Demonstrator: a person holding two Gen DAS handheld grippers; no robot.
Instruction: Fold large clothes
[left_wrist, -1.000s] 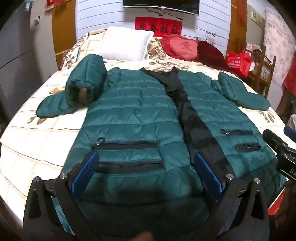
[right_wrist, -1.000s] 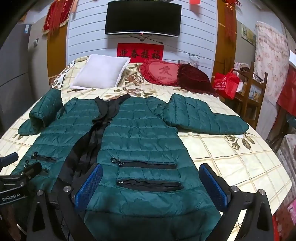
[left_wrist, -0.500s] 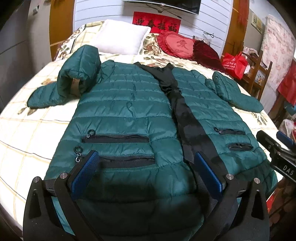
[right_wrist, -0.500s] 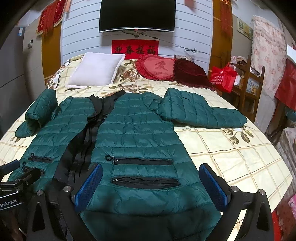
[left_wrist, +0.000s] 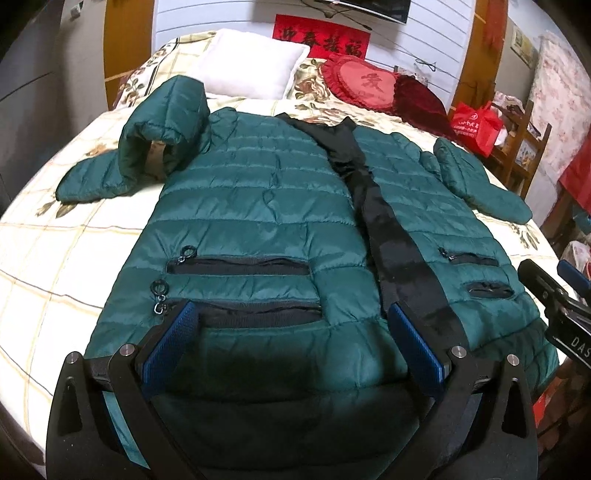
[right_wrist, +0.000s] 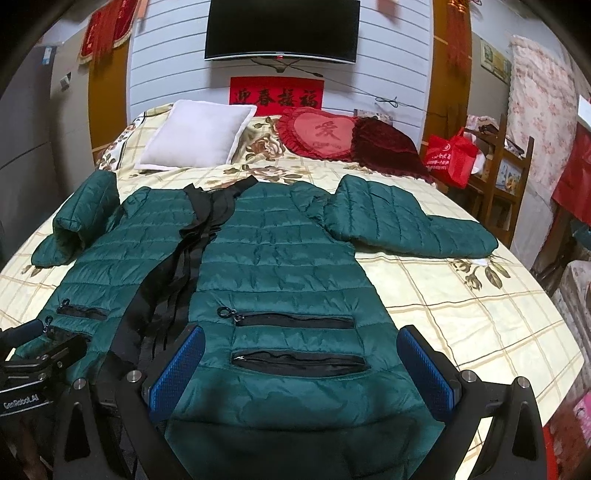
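While jacket lies flat on bed | left tongs agape; right tongs agape

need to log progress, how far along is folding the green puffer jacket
Done: the green quilted puffer jacket lies spread front-up on the floral checked bedspread. In hand: nothing yet; the left gripper and right gripper hover open over the hem. Left: every fold. One sleeve lies stretched out sideways, the other sleeve is bunched up, and the body is unfolded.
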